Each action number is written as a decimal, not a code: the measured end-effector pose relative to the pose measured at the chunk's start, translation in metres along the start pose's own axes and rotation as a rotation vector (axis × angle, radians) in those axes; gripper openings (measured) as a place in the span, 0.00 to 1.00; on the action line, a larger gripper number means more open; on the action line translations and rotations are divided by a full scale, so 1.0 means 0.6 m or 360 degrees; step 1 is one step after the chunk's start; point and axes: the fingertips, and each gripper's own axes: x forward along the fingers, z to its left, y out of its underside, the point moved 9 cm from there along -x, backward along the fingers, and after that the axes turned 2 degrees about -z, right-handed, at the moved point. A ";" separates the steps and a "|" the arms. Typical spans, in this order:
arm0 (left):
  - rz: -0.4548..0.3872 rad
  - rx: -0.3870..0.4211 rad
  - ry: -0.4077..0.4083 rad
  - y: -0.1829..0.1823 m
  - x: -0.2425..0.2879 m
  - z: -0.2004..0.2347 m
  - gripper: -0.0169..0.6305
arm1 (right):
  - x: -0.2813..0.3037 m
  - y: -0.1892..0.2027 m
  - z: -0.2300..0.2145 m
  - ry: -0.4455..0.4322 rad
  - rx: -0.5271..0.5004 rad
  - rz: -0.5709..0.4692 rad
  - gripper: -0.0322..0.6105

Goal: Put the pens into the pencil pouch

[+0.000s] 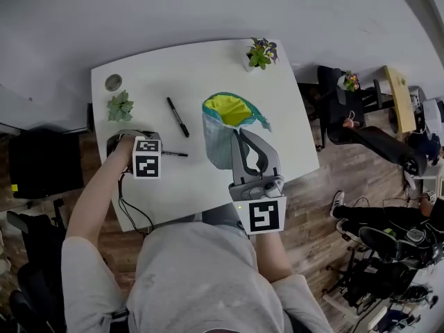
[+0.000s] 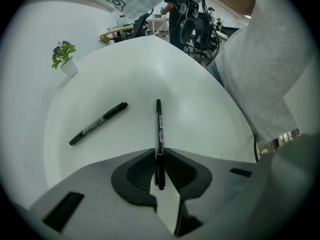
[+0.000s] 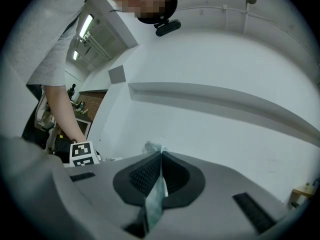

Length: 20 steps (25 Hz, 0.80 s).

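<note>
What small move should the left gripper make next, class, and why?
Probably lift the pen straight up off the table. The left gripper has its jaws closed on the pen, which appears to lie flat on the table. The right gripper pinches the pouch edge, and its mouth stands open and ready.

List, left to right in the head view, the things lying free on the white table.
Small green plant → loose black pen → pencil pouch. The flowering plant and the second pen are left out, since each overlaps one of these sideways.
</note>
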 end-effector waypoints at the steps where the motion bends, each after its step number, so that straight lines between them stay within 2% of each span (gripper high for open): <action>1: -0.0040 -0.0053 -0.0019 0.003 -0.002 -0.001 0.14 | 0.000 -0.001 0.000 -0.0003 -0.0003 -0.0001 0.09; 4: -0.0267 -0.0318 -0.0084 0.013 -0.017 -0.002 0.14 | -0.001 -0.003 0.002 -0.0008 -0.0009 -0.0005 0.09; 8: -0.0745 -0.0733 -0.0232 0.017 -0.065 0.005 0.14 | 0.001 -0.007 0.003 -0.0014 -0.0018 -0.0017 0.09; 11: -0.1106 -0.0989 -0.0368 0.019 -0.114 0.009 0.14 | 0.001 -0.012 0.005 -0.0025 -0.0022 -0.0039 0.09; 14: -0.1379 -0.1127 -0.0556 0.020 -0.163 0.009 0.14 | 0.002 -0.016 0.007 -0.0039 -0.0024 -0.0056 0.09; 20: -0.1833 -0.1214 -0.0909 0.004 -0.260 -0.001 0.14 | 0.000 -0.020 0.013 -0.0061 -0.0024 -0.0086 0.09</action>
